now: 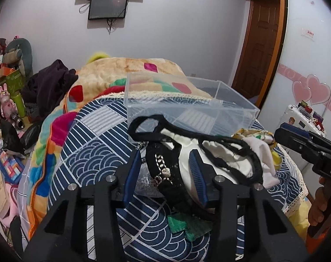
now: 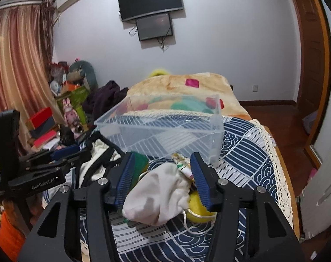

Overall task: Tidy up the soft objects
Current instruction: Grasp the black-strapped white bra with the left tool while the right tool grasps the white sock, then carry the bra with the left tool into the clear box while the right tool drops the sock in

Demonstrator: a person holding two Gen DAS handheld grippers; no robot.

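Both grippers spread, nothing clamped: left gripper (image 1: 165, 166) straddles black strappy garment (image 1: 165, 172), right gripper (image 2: 163, 174) straddles white cloth pouch (image 2: 159, 196). Risk: straps snag neighbours, drag them short of clear plastic box (image 1: 187, 109).

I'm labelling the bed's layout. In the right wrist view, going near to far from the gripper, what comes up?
Right gripper → white cloth → clear box → beige blanket → TV on the far wall.
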